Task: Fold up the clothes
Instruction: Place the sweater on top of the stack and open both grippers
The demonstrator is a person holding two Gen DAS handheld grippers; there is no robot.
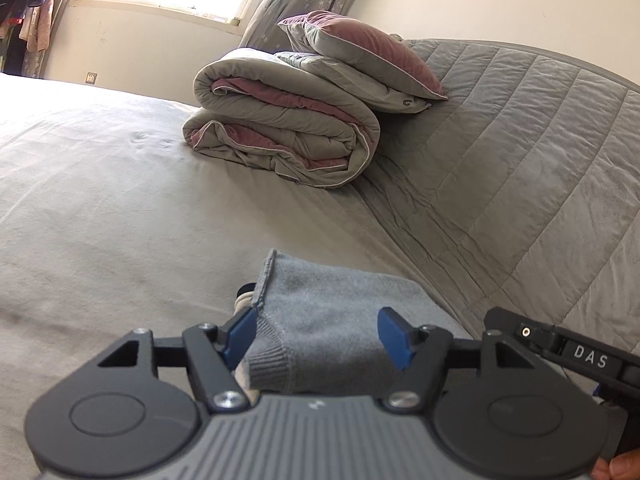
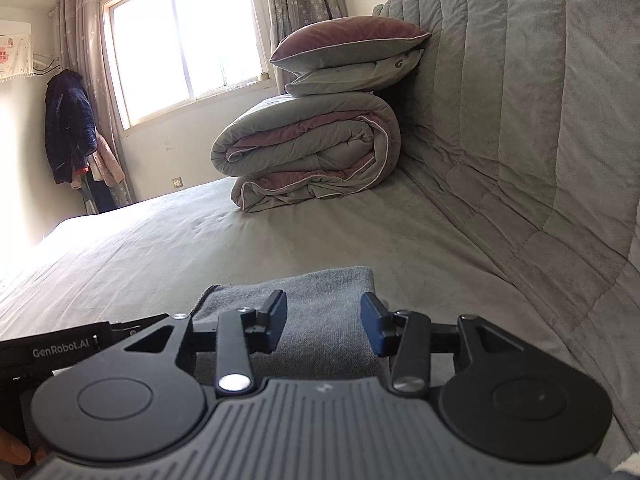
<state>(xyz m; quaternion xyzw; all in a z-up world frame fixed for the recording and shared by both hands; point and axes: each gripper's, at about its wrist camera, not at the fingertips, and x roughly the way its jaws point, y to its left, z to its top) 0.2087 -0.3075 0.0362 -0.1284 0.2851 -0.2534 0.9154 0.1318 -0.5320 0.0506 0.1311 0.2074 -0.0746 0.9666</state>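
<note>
A folded grey garment [image 1: 320, 320] is found on the bed [image 1: 100, 200], in the lower centre of both wrist views, directly ahead of and beneath both grippers. In the left wrist view the left gripper [image 1: 318, 338] is seen with its jaws well apart; the garment's ribbed hem and a seamed edge lie against or just beside the left-hand pad [image 1: 240, 338], while the other pad stands clear over the cloth, so nothing is clamped. In the right wrist view the right gripper [image 2: 324, 324] is seen moderately open, its pads over the garment with cloth visible in the gap; no pinch on the fabric can be made out, and whether the pads touch the cloth below cannot be told. The relation that governs the coming move is judged as follows: the garment's long axis runs away from the fingers toward the upper centre of each frame, its far edge lying short of the quilt [image 2: 312, 152] and pillows [image 2: 348, 52] stacked in the upper middle. The two grippers stand side by side at the near end, the right one's body showing at the lower right of the left view; neither is clearly nearer. The fold appears largely complete, and the next step is judged to be withdrawal or a final smoothing.
</note>
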